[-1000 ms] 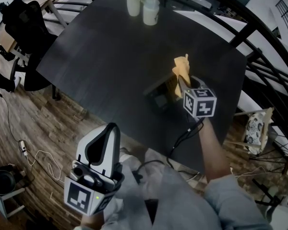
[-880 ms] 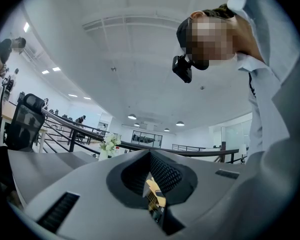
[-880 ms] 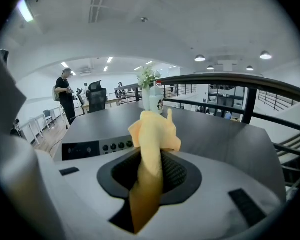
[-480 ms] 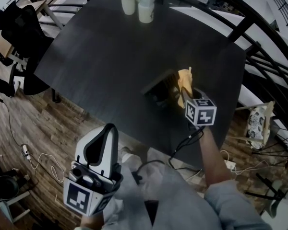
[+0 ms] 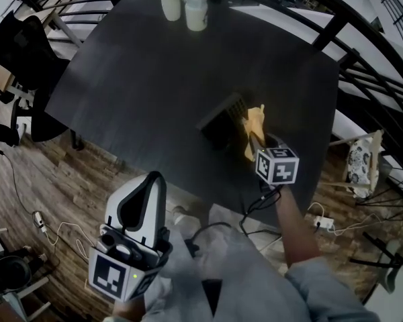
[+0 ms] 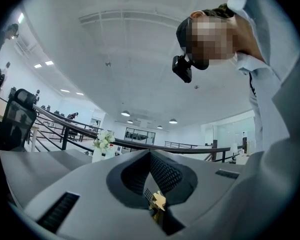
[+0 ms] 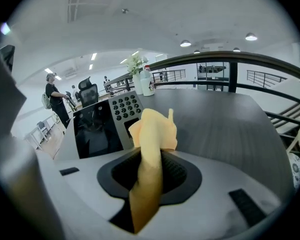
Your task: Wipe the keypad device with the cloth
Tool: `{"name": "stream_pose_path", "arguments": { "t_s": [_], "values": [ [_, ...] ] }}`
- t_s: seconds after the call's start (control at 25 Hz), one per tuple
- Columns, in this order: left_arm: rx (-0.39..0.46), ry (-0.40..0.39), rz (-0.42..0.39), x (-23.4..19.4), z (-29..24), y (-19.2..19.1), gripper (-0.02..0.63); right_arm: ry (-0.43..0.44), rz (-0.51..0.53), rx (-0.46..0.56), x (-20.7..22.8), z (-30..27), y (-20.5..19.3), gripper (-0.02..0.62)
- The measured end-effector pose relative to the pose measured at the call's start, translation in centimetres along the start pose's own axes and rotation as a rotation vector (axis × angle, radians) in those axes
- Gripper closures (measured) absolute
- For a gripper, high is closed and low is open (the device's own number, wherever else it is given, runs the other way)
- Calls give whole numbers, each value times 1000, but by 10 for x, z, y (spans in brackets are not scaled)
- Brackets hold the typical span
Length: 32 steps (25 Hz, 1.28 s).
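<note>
The keypad device [image 5: 221, 121], dark with a black screen [image 7: 92, 129] and a grid of number keys [image 7: 125, 106], lies on the black table [image 5: 154, 79] near its right front edge. My right gripper [image 5: 254, 138] is shut on a yellow cloth [image 5: 254, 123], which hangs by the device's right side. In the right gripper view the cloth [image 7: 152, 134] stands up from between the jaws of the right gripper [image 7: 155, 156], just right of the keys. My left gripper [image 5: 152, 180] is held low off the table near my body, shut and empty; the left gripper [image 6: 151, 156] points upward.
A white vase with flowers [image 5: 170, 4] and a white bottle [image 5: 195, 13] stand at the table's far edge. A black office chair [image 5: 20, 45] is left of the table. Black railings [image 5: 363, 79] run along the right. Cables [image 5: 54, 230] lie on the wood floor.
My right gripper has drawn the cloth back toward me along the device's right side. The left gripper has stayed in place.
</note>
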<state>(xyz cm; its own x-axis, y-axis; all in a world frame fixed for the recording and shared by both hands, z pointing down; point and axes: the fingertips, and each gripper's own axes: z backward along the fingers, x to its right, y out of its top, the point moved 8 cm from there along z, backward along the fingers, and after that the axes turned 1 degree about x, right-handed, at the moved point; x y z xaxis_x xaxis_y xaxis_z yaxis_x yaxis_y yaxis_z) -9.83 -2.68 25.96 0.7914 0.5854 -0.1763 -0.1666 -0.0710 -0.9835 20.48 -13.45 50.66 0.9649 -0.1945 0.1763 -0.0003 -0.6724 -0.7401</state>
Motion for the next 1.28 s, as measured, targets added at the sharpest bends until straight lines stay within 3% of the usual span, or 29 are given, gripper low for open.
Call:
{"name": "stream_pose_path", "arguments": {
  "t_s": [0.28,0.52,0.76,1.08,1.28],
  "values": [
    [22,-53,14,-6,-7,4,594,24,-28,-23,-26,14,-21,495],
    [44,-94,15,-9,-10,7,594,75,-91,24,-44,41,-23,495],
    [70,-145,11,-10,-15,12,594,69,-124,118,-56,75,-4,495],
    [57,-191,3,-7,-22,13,594,33,-43,278,-77,120,34,495],
    [118,-234,-5,6,-29,20,594,-32,-19,394,-81,150,53,495]
  ]
}}
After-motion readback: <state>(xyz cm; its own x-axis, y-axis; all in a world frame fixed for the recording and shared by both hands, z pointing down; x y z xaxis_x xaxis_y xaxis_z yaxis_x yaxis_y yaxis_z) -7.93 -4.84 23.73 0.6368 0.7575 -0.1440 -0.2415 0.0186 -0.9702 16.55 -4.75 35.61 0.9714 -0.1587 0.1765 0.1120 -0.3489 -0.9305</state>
